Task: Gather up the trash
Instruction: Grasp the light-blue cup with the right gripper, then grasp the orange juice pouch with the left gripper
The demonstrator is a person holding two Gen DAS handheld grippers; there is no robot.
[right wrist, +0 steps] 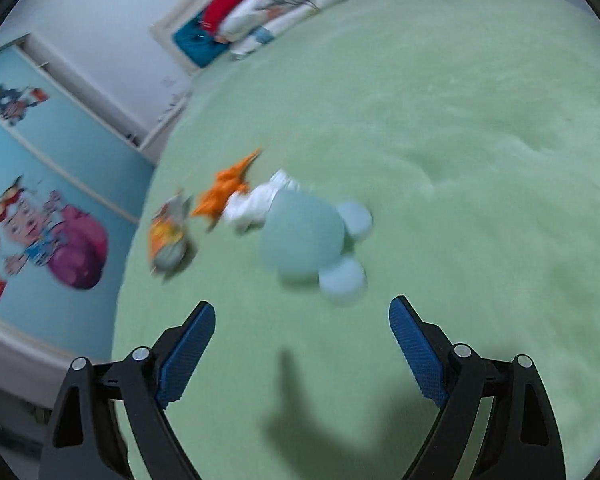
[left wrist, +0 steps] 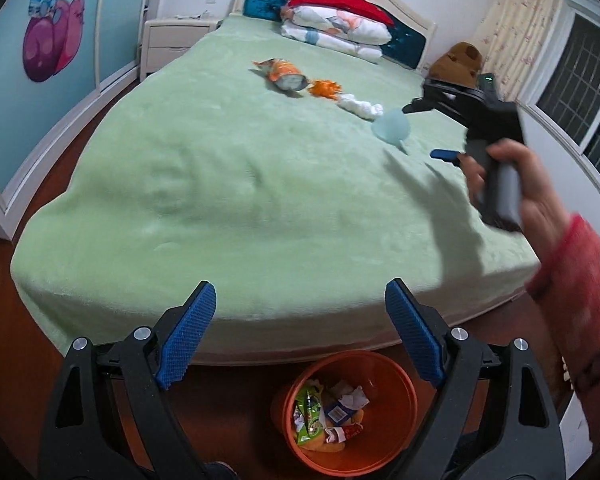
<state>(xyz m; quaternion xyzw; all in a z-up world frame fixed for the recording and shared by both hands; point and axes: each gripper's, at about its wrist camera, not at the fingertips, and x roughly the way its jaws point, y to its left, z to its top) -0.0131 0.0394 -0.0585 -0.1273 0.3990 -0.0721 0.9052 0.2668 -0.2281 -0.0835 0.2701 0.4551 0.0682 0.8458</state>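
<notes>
Sitting below the bed (left wrist: 220,208), orange bin (left wrist: 400,452) holding crumpled wrappers (left wrist: 332,412).

An orange bin (left wrist: 400,396) stands upright on the floor at the foot of the bed and holds crumpled wrappers and paper. On the green bed cover, three pieces of trash lie in a row: a crushed orange snack bag (left wrist: 284,74), a crumpled orange wrapper (left wrist: 325,89) and a wad of white paper (left wrist: 360,106), each just beside the next.
</notes>
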